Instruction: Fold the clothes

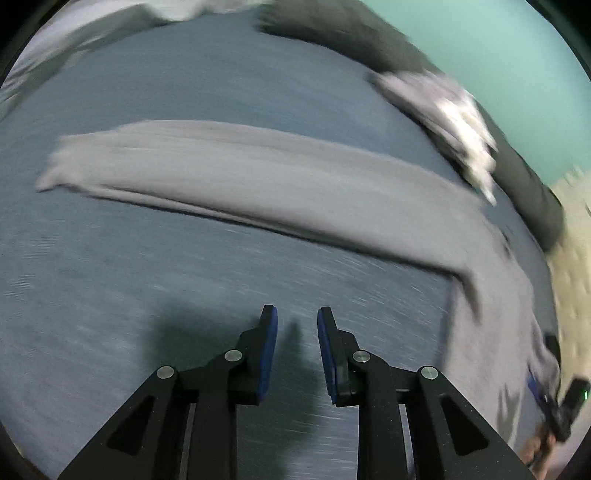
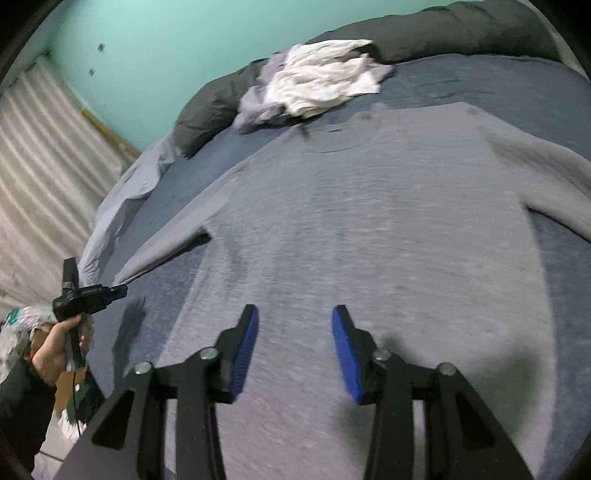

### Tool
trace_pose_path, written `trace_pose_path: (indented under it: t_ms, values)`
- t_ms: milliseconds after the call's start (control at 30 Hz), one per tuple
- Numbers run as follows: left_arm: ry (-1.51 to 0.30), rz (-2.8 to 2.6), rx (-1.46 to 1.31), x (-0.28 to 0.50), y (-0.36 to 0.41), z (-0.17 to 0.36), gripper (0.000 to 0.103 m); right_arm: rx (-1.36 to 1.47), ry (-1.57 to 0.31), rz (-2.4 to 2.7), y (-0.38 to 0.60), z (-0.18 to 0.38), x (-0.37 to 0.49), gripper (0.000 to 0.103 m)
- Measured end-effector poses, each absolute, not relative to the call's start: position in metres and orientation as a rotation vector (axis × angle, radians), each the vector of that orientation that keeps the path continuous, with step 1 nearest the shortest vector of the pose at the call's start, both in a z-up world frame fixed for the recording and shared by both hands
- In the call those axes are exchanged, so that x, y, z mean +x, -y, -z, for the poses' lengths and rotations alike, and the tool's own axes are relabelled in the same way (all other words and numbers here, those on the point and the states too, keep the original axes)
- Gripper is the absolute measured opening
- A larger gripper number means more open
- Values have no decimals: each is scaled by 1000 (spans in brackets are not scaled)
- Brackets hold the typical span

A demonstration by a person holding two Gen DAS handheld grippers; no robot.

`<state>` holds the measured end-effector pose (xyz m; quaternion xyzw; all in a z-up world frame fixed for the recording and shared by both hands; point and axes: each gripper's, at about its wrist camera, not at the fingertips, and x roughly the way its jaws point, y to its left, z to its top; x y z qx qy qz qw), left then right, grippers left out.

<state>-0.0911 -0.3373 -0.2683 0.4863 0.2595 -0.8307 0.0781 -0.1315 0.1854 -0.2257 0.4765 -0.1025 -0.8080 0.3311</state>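
Plainly, the long-sleeved pale grey knitted sweater [image 2: 369, 229] lies spread flat, front up, on the blue-grey woven bed cover [image 2: 480, 81], its body smooth and both sleeves stretched out sideways. No fold shows in it. One sleeve [image 1: 236, 173] runs as a long band across the left wrist view, which is smeared by motion.

The right gripper [image 2: 294, 321] hovers over the lower body of the sweater, near the hem, its blue-padded fingers spread apart with nothing between them. The left gripper [image 1: 297, 321] hangs above bare cover just short of that sleeve, its fingers parted by a narrower gap and likewise holding nothing. From the right wrist view the left gripper [image 2: 92, 295] is seen in the person's hand [image 2: 59, 350] off the bed's edge, near the sleeve's cuff.

Judging by this, the step in hand is the laying-out or the start of a sleeve fold. A fold would call for pinching the sleeve near its cuff and carrying it across the chest while the body stays flat.

A crumpled heap of white and lilac garments [image 2: 317, 81] sits beyond the collar, against a dark grey bolster [image 2: 461, 33].
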Motion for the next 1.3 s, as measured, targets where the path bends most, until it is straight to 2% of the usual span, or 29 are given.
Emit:
trace_pose_path:
  t_ms: [100, 333, 467, 733, 800, 867, 900, 1167, 1300]
  values:
    - [-778, 2541, 1510, -111, 297, 272, 27, 1269, 335, 2152, -201, 234, -134, 47]
    - [-688, 2596, 1581, -160, 230, 284, 29, 1282, 349, 2166, -205, 254, -136, 47]
    - [-635, 2626, 1621, -188, 192, 291, 40, 1264, 372, 2163, -208, 256, -140, 47]
    - [-530, 2673, 1680, -237, 130, 303, 40, 1257, 418, 2140, -209, 263, -149, 47]
    - [-500, 2680, 1678, -242, 127, 303, 34, 1255, 417, 2135, -208, 263, -150, 47]
    - [-451, 2684, 1681, -245, 124, 301, 6, 1251, 412, 2131, -208, 263, -150, 47]
    - [-431, 2684, 1680, -247, 123, 300, 3, 1249, 413, 2130, -208, 262, -150, 47]
    - [-469, 2698, 1590, -235, 147, 276, 2, 1244, 421, 2121, -208, 263, -150, 47]
    - [-505, 2655, 1589, -235, 163, 281, 2, 1243, 415, 2118, -207, 263, -149, 47]
